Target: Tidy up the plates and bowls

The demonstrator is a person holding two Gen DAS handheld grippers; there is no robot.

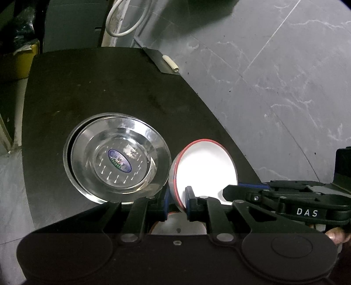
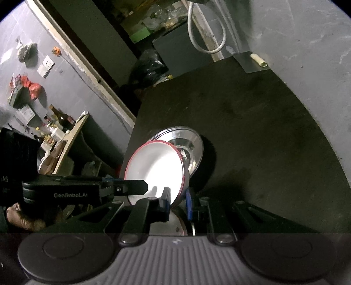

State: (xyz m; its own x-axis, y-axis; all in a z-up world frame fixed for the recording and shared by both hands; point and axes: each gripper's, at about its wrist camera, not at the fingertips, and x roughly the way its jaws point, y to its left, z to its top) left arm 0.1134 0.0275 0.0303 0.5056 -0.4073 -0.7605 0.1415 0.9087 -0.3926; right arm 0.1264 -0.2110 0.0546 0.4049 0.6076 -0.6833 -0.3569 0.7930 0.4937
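A white bowl with a red rim [image 1: 206, 166] is held tilted above the black table [image 1: 98, 87]. My left gripper [image 1: 176, 205] is shut on its left rim, one pad inside and one outside. My right gripper [image 2: 178, 200] is shut on the opposite rim of the same bowl [image 2: 158, 168]. Steel plates [image 1: 118, 157] lie stacked on the table just left of the bowl, with a blue sticker in the top one. In the right wrist view the steel plates [image 2: 193, 142] show behind the bowl. Another dish is partly seen below the bowl between the fingers.
A small cream tube [image 1: 171, 62] lies on a grey sheet at the table's far edge. A white hose loop [image 1: 125, 19] hangs beyond. The grey marbled floor [image 1: 274, 76] lies right of the table. A cluttered shelf with bottles [image 2: 57, 127] stands at the left.
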